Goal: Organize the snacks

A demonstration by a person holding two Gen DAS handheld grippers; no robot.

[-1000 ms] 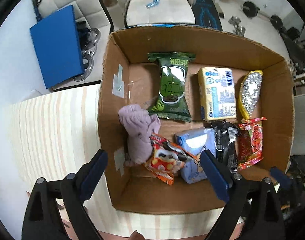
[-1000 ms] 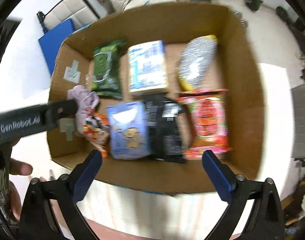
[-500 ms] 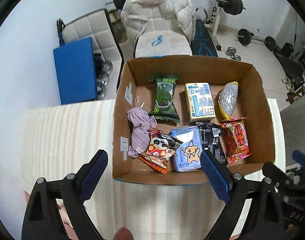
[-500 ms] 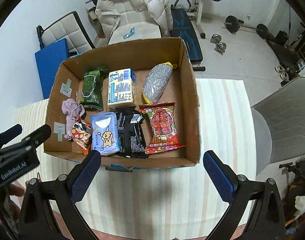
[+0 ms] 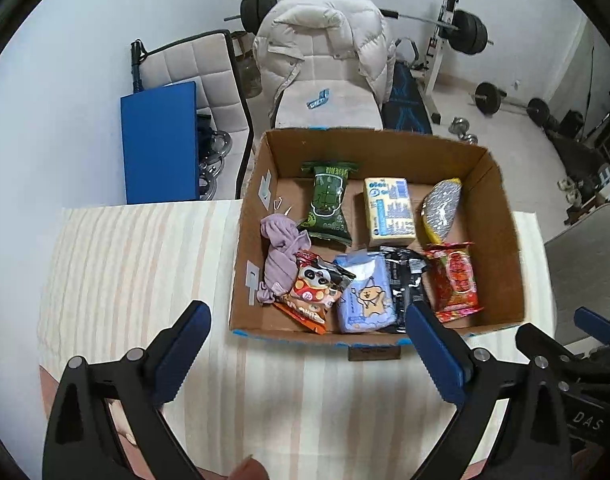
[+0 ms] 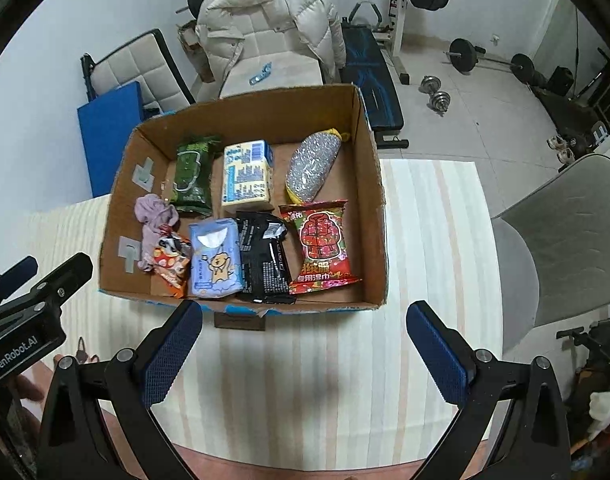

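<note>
Both tongs wide, empty, above the striped table (image 6: 425, 240).
We hold the left gripper (image 5: 307, 354) and right gripper (image 6: 305, 354) near the cardboard box (image 6: 369, 200); inside we log a green packet (image 6: 193, 174), yellow carton (image 6: 247, 178), silver pouch (image 6: 311, 168), red packet (image 6: 321, 246), black packet (image 6: 265, 260), blue packet (image 6: 215, 262).

Open cardboard box (image 5: 241, 280) on striped tablecloth (image 5: 125, 280), holding green packet (image 5: 327, 204), yellow-blue carton (image 5: 388, 210), red packet (image 5: 455, 280), lilac cloth (image 5: 279, 256). Left gripper (image 5: 307, 344) near the box, jaws wide apart, empty. White jacket (image 5: 321, 40) far behind.
</note>
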